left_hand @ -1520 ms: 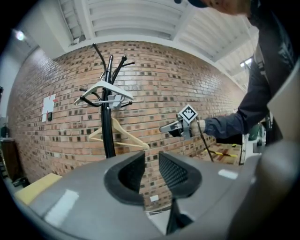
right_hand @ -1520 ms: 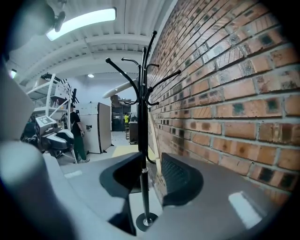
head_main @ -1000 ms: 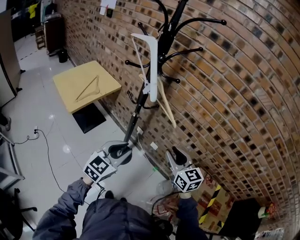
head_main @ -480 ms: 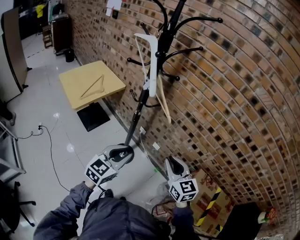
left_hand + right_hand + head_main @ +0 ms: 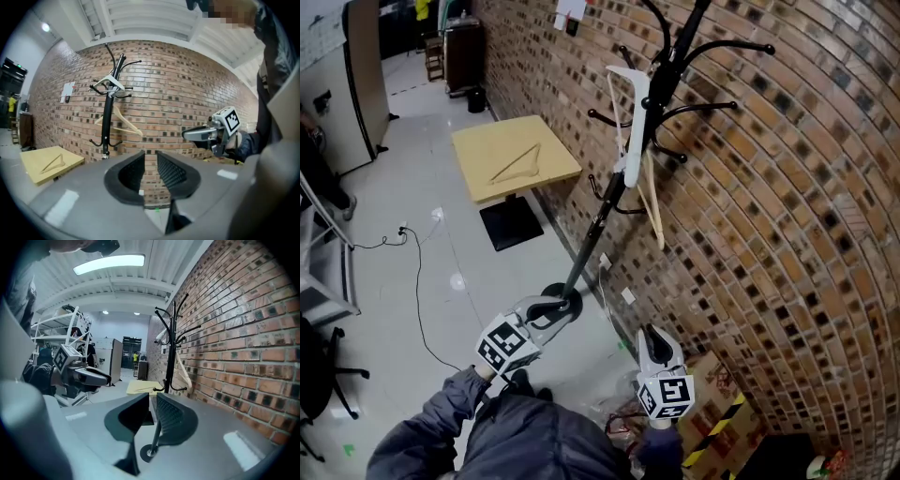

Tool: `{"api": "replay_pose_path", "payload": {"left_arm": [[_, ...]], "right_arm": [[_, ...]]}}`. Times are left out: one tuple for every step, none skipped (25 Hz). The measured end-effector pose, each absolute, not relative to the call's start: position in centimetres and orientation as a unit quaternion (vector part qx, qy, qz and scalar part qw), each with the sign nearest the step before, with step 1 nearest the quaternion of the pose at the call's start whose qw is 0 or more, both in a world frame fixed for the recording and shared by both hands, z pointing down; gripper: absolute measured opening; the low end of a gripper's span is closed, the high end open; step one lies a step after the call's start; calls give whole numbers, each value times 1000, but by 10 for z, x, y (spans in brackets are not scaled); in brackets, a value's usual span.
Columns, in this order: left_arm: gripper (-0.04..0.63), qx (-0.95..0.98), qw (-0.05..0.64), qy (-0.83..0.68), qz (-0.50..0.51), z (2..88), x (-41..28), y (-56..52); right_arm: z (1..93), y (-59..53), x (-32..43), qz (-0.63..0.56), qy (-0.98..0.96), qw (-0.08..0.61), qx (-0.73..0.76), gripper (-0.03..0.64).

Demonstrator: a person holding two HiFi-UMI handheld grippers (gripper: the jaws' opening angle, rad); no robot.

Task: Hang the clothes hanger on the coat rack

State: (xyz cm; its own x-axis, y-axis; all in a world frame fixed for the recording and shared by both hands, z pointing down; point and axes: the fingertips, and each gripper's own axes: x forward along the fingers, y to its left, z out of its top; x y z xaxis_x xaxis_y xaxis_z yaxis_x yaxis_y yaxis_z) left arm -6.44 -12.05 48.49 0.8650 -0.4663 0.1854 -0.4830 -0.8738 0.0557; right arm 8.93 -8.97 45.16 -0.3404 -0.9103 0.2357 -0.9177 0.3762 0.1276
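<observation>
In the head view, the coat rack (image 5: 596,236) stood at one o'clock by the brick wall (image 5: 769,206). It carried a white hanger (image 5: 636,122) and a wooden hanger (image 5: 653,202). A second wooden hanger (image 5: 517,166) lay on the table (image 5: 478,150) at eleven.

In the left gripper view, the left gripper (image 5: 151,161) was clenched to a slit on nothing, with the rack at ten.

In the right gripper view, the right gripper (image 5: 152,404) was likewise clenched and empty, with the rack at twelve.
</observation>
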Motion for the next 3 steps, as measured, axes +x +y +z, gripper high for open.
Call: {"api": "replay_pose_path", "payload": {"left_arm": [[71,963,51,-250,82,486,-65,-118],[71,963,52,-253,81,487,-65,-116],[69,962,54,-256,80,488,-66,-114]], "right_arm": [[453,-87,91,15,-818,133,560,44],[454,-85,93,15,-817,132,561,44],[455,-82,95,16,-816,130,563,44]]}}
